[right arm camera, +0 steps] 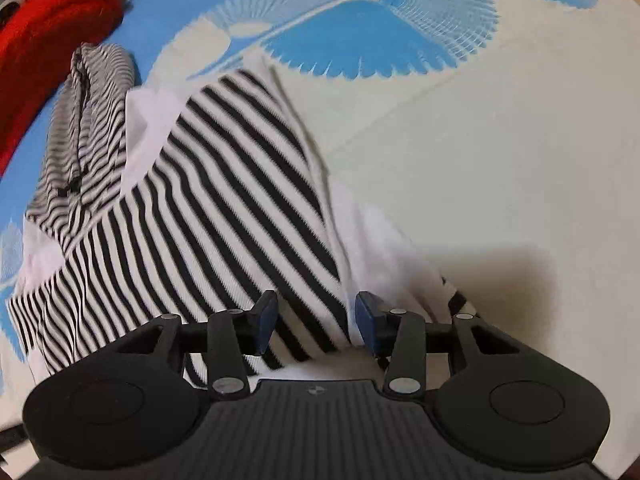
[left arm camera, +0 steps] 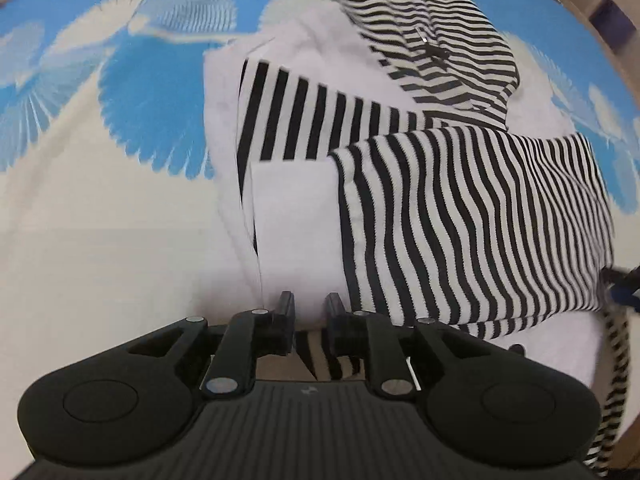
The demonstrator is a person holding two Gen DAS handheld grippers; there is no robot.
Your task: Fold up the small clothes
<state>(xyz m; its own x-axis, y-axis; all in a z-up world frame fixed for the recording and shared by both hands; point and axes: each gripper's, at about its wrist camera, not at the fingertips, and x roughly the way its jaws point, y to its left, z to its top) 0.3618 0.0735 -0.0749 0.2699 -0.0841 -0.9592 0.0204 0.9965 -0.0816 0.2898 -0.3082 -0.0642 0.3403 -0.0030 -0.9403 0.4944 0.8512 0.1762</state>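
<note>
Soft cloth on a printed sheet

Striped garment (left arm camera: 472,216): matt knit. Bedsheet (right arm camera: 480,140): smooth matt cotton-like cloth. Red item (right arm camera: 48,32), far left: fuzzy fabric.

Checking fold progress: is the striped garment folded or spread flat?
Partly folded: the striped garment has a striped panel lying over its white part, hood bunched beyond.
</note>
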